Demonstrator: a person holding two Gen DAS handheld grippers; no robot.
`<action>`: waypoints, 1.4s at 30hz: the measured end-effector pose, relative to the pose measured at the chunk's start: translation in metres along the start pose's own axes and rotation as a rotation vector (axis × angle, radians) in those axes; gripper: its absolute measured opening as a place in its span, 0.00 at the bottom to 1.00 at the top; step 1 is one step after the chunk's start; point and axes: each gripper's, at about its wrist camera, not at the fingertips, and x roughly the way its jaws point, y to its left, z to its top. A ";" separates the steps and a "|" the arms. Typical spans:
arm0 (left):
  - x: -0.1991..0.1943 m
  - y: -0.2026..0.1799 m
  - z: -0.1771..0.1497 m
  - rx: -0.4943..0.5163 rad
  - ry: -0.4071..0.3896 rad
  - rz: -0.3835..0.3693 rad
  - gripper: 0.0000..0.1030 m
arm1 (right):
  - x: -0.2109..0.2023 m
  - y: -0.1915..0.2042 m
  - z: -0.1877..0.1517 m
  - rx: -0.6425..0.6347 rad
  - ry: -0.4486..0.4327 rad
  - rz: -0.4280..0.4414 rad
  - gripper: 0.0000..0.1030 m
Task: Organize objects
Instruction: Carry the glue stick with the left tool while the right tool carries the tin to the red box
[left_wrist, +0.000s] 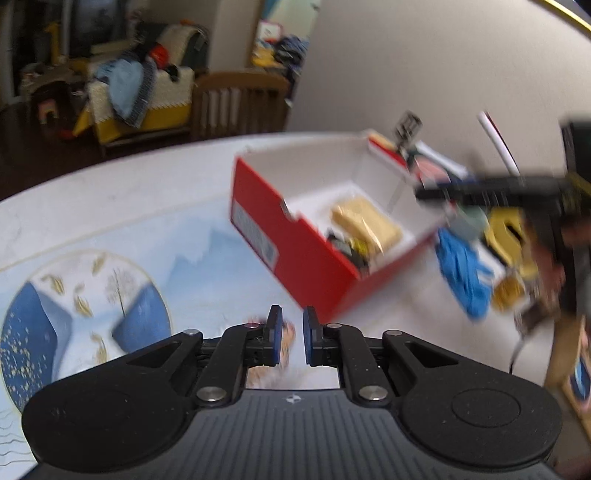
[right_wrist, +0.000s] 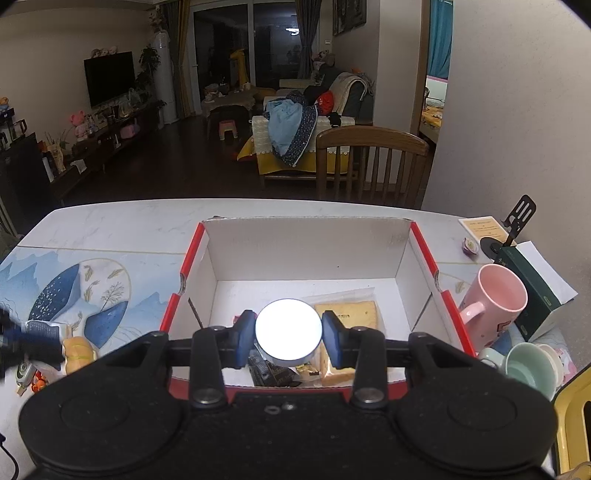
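A red cardboard box (right_wrist: 184, 266) with a white inside stands open on the table; it also shows in the left wrist view (left_wrist: 295, 254). A wrapped slice of bread (right_wrist: 354, 314) and dark snack packets (right_wrist: 269, 369) lie in it. My right gripper (right_wrist: 288, 336) is shut on a round white tin (right_wrist: 289, 329) and holds it over the box's near end. My left gripper (left_wrist: 291, 339) hovers over the table left of the box, its blue pads a narrow gap apart with nothing between them. Below it lies a small orange-and-white object (left_wrist: 286, 341).
A pink mug (right_wrist: 495, 302), a pale green cup (right_wrist: 532, 369) and a dark green carton (right_wrist: 532, 291) stand right of the box. A small pumpkin figure (right_wrist: 77, 352) and a packet (right_wrist: 44, 328) lie left. A wooden chair (right_wrist: 369, 162) stands behind the table. A wall is on the right.
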 end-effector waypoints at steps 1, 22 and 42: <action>0.001 -0.001 -0.007 0.021 0.022 -0.018 0.13 | 0.000 0.000 0.000 0.002 0.001 0.002 0.37; 0.043 -0.034 -0.110 0.403 0.278 -0.073 0.69 | -0.004 0.014 -0.011 -0.005 0.026 -0.027 0.37; 0.039 -0.028 -0.103 0.312 0.249 -0.012 0.15 | 0.006 0.005 -0.008 -0.008 0.032 -0.021 0.37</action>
